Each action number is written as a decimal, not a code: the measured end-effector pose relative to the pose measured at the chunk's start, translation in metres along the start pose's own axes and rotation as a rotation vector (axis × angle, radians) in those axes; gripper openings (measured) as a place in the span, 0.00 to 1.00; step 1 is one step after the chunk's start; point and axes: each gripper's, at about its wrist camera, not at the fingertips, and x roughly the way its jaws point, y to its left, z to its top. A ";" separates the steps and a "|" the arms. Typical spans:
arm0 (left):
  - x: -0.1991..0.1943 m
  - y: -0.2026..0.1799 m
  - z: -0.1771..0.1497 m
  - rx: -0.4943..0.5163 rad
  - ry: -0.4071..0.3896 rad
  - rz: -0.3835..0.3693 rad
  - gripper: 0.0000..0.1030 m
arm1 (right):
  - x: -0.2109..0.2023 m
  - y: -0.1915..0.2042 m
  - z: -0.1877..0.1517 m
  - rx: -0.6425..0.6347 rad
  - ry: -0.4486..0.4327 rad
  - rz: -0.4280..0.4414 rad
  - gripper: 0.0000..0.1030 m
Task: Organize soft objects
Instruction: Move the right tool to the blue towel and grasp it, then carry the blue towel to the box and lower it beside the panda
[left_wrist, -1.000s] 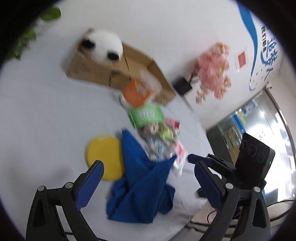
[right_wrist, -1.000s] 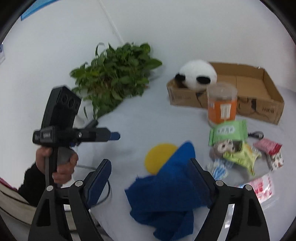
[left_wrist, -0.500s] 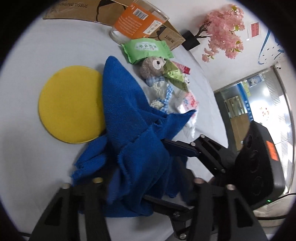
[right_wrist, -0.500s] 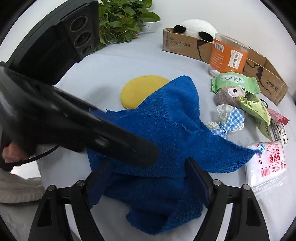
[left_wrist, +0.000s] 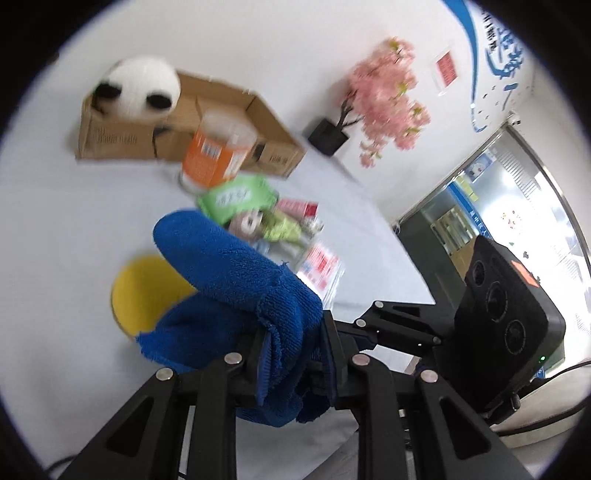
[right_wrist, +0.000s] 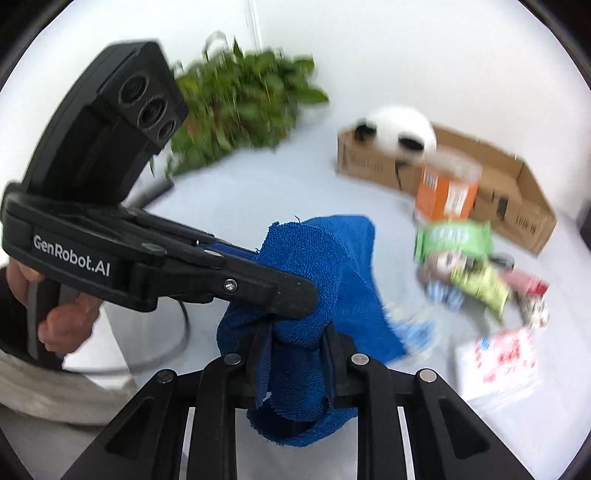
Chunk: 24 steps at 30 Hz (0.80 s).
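In the left wrist view, the left gripper (left_wrist: 293, 360) sits at the bottom centre, its jaws closing with a bunched fold of the blue towel (left_wrist: 236, 280) pinched between the pads. The towel rises from the jaws toward the middle of the frame, covering part of a yellow round pad (left_wrist: 142, 291) at centre left. The right gripper (left_wrist: 334, 334) reaches in from the lower right, its tip buried in the same bunch of cloth. Beyond lie a green packet (left_wrist: 238, 195), a small plush doll (left_wrist: 251, 223) and an orange-labelled jar (left_wrist: 216, 153); a cardboard box (left_wrist: 184, 133) with a panda plush (left_wrist: 142, 88) at its left end fills the upper left. A pink flower plant (left_wrist: 388, 99) stands at upper right. In the right wrist view, the right gripper (right_wrist: 293, 363) at bottom centre is also closing, its pads squeezing a thick wad of the towel (right_wrist: 332, 266), which spreads upward into the frame's middle. The left gripper (right_wrist: 295, 295), held by a hand (right_wrist: 59, 314) at the left edge, meets the cloth from the left. A green plant (right_wrist: 243, 107) sits at upper centre, the box (right_wrist: 480, 184), jar (right_wrist: 448, 182) and panda (right_wrist: 397, 129) at upper right.
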 end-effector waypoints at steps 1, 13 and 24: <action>-0.007 -0.005 0.007 0.015 -0.026 -0.001 0.21 | -0.008 -0.002 0.008 -0.001 -0.034 0.002 0.21; -0.073 -0.023 0.097 0.091 -0.206 -0.026 0.21 | -0.060 -0.005 0.117 0.039 -0.240 0.077 0.22; -0.076 -0.002 0.170 0.002 -0.217 -0.161 0.22 | -0.070 -0.035 0.202 0.112 -0.261 0.141 0.22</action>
